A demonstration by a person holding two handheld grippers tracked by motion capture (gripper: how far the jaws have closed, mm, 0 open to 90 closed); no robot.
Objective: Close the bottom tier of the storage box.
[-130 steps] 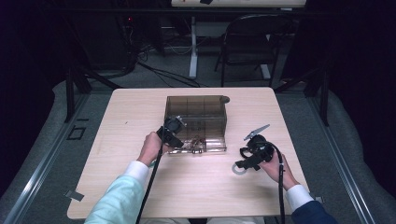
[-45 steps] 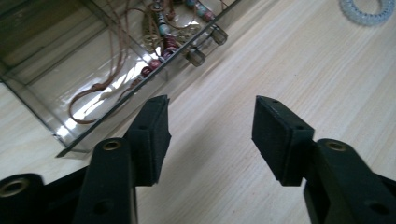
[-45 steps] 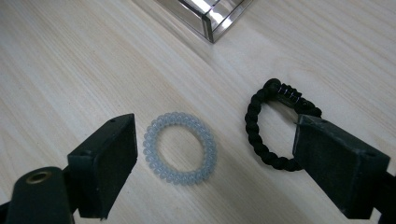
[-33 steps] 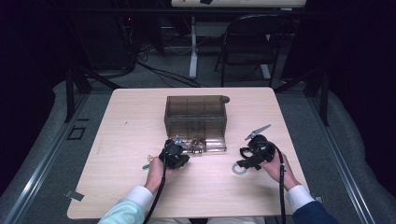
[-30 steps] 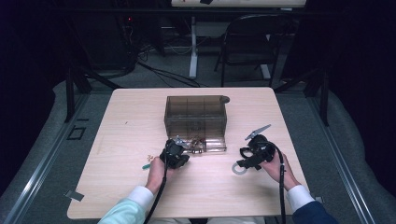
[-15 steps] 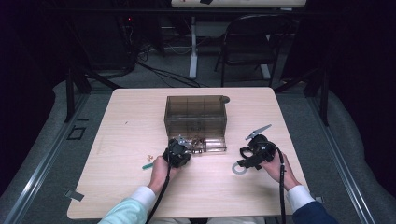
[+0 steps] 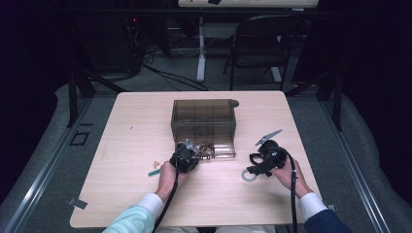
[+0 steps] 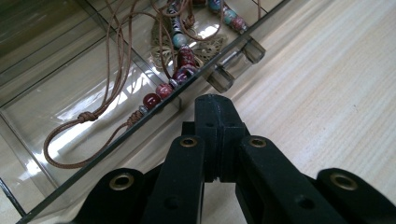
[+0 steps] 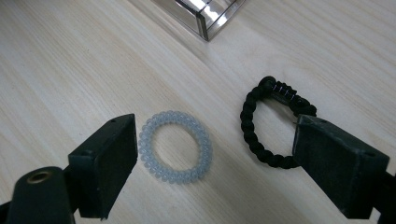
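The right gripper (image 9: 210, 154) hung spread over a coil tie (image 9: 175, 146) and a black bracelet (image 9: 271, 123) on the tabletop (image 9: 70, 70). Both looked light and soft, best pinched across the band. The left gripper (image 8: 215, 109), pressed together, sat by the drawer (image 8: 84, 107) holding a necklace (image 8: 159, 88).

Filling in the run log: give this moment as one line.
left gripper: shut, at drawer front | beaded necklace: in drawer | right gripper: open over coil hair tie, black bracelet

The left gripper (image 8: 215, 109) has its two black jaws pressed tight together, with nothing between them. The left hand (image 7: 167, 175) holds it low and reaches forward. The right gripper (image 9: 215, 158) has its jaws spread wide apart. The right hand (image 7: 286, 174) holds it low.
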